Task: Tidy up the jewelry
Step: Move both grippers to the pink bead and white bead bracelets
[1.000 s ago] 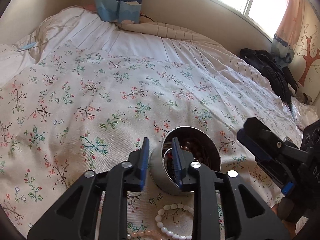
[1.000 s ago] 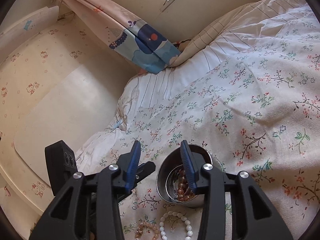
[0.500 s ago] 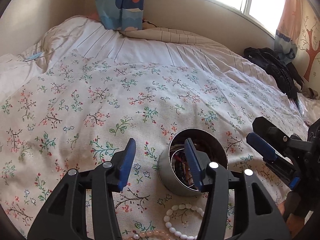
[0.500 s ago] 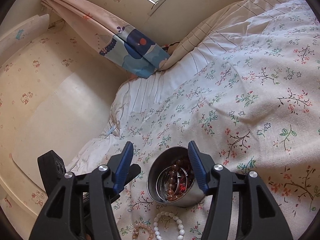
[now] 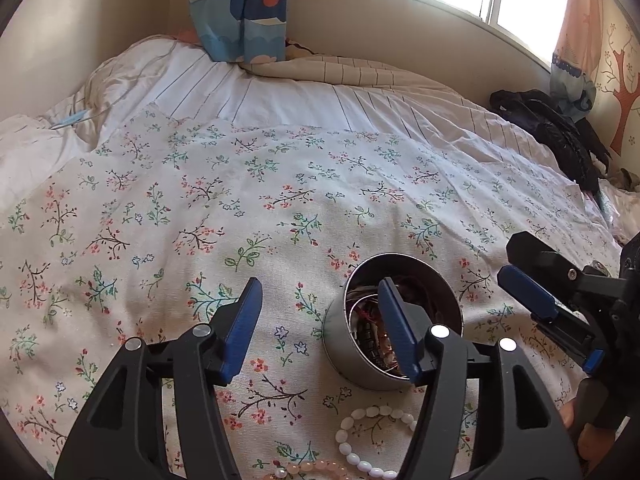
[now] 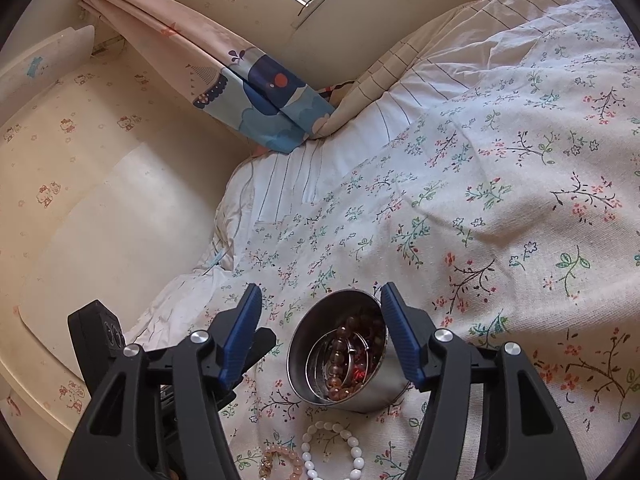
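Note:
A round metal tin [image 5: 340, 354] sits on the floral bedspread, holding brown bead bracelets [image 6: 338, 360] and metal bangles. My left gripper [image 5: 320, 332] hovers at the tin's left edge with its jaws opening. Its right finger stands over the tin's mouth, its left finger over bare cloth, and neither pad presses on anything. My right gripper [image 6: 320, 336] also has its jaws opening. The tin [image 6: 374, 400] lies between and below its fingers, with the pads apart from it. A white bead bracelet [image 5: 372, 438] [image 6: 332, 454] and a pink one [image 5: 320, 466] [image 6: 280, 464] lie on the cloth in front of the tin.
The flowered cover [image 5: 280, 200] spreads wide beyond the tin, with striped white bedding [image 5: 280, 96] behind. A blue and pink curtain [image 5: 244, 12] hangs at the head wall. Dark clothing [image 5: 560, 136] lies at the far right. A cream wall [image 6: 100, 200] borders the bed.
Both grippers have widened their jaws. The left gripper's fingers, earlier close on either side of the tin's near wall, now stand far apart. The views shifted slightly; the tin and bracelets stayed put.

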Demonstrator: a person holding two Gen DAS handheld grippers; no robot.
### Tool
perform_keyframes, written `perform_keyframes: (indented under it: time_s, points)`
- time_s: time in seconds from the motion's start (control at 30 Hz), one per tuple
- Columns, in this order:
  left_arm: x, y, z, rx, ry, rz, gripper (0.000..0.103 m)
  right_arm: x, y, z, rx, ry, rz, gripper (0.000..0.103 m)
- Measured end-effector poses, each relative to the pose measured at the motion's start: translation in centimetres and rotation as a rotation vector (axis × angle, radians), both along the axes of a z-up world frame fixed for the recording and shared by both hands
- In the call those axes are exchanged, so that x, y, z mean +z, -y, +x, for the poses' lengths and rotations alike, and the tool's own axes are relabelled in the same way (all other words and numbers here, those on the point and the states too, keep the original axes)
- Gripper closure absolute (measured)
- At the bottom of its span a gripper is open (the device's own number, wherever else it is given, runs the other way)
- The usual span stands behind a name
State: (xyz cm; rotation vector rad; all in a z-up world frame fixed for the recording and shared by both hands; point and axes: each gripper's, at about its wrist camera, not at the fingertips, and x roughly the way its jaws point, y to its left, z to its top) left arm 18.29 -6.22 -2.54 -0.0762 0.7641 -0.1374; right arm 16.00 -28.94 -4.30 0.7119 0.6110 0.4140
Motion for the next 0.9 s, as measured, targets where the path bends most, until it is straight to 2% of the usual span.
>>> perform_keyframes:
  time_s: [0.13,0.27,0.4,0.57,0.63,0.8,0.9]
  points:
    - [-0.2,-2.8,-0.4,0.031,-0.038,-0.048,0.041,0.1,-0.1,-1.5,-0.028,-0.064,-0.083,0.043]
    - [-1.1,-5.6,-1.4,0.065,-0.106,-0.071,0.038,-1.2,-1.3,-3.3,0.042,-0.189,-0.199,0.043]
    - [-1.4,-5.8,-3.2,0.049,-0.126,-0.008,0.038,-2.0,-3.8,-4.6,0.102,-0.226,-0.364,0.043]
    - [-1.9,-3.7,-7.0,-0.060,-0.109,0.171,0.038,-3.0,-7.1,-4.5,0.165,-0.220,-0.505,0.053]
    - [-2.1,-2.9,-8.1,-0.099,-0.096,0.219,0.038,-3.3,-8.1,-4.3,0.185,-0.212,-0.556,0.057]
    - [-3.1,-2.0,-8.0,-0.147,-0.130,0.238,0.038,-4.8,-10.0,-3.8,0.213,-0.256,-0.713,0.063]
    - [-4.6,-1.4,-7.7,-0.176,-0.189,0.273,0.038,-4.8,-9.8,-4.5,0.206,-0.283,-0.785,0.069]
